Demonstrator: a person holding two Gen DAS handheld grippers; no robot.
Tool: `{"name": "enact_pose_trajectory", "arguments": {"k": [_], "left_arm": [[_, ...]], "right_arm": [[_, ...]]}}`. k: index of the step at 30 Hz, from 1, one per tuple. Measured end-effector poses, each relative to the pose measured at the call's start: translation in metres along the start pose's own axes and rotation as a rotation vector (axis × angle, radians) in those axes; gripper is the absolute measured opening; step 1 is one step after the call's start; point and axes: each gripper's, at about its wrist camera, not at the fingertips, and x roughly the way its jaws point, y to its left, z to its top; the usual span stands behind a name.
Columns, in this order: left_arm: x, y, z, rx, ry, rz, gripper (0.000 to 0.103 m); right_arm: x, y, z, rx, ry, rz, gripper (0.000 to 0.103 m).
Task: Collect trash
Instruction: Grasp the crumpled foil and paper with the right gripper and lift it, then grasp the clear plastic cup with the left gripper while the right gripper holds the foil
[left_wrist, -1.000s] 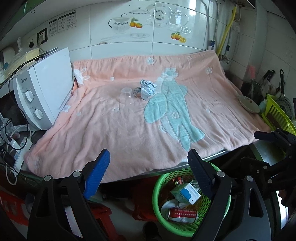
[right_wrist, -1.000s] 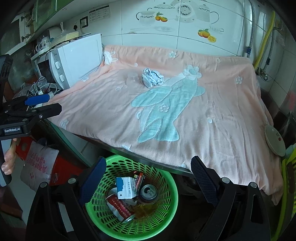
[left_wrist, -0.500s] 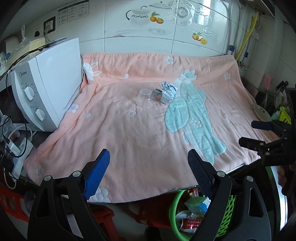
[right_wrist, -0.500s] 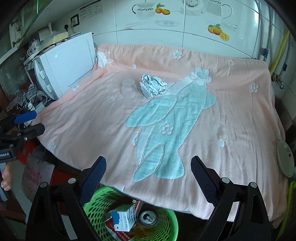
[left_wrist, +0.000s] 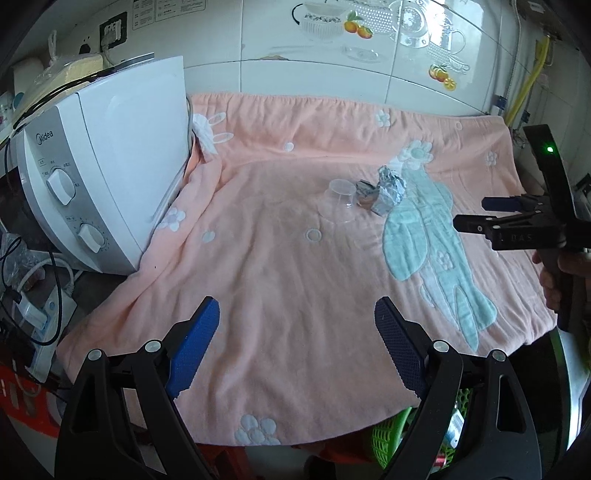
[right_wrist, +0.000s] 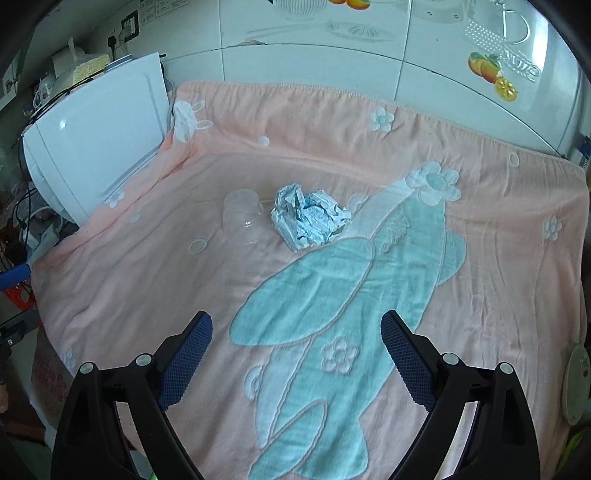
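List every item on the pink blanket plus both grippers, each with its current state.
left gripper: open, empty, over the blanket's near edge
right gripper: open, empty, above the blanket
clear plastic cup: tipped over, empty
crumpled paper wad: crumpled, loose on the blanket beside the cup
small crushed wrapper: lying between cup and wad
pink blanket: spread flat, slightly wrinkled
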Motion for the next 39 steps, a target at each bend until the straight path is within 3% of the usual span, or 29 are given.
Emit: {"name": "enact_pose_trajectory", "arguments": {"k": [11, 24, 33, 39], "left_arm": [[0.039, 0.022, 0.009, -0.007, 0.059, 0.016, 0.085], [0.064, 0.034, 0.023, -0.012, 0.081, 0.011, 0.085], [0.081, 0.024, 0.047, 0.036, 0.063, -0.001, 0.085], [0.105, 0.004, 0.069, 0.082, 0.043, -0.039, 0.085]], "right_arm": [[0.078, -0.007, 0.055, -0.081, 0.06, -0.018, 0.089], [0.146, -0.012, 0.078, -0.094, 0.143, -0.053, 0.089], [0.155, -0.019, 0.072, -0.045, 0.145, -0.059, 0.066], [0.133, -0.021, 0.058, -0.014, 0.136, -0.056, 0.059]]}}
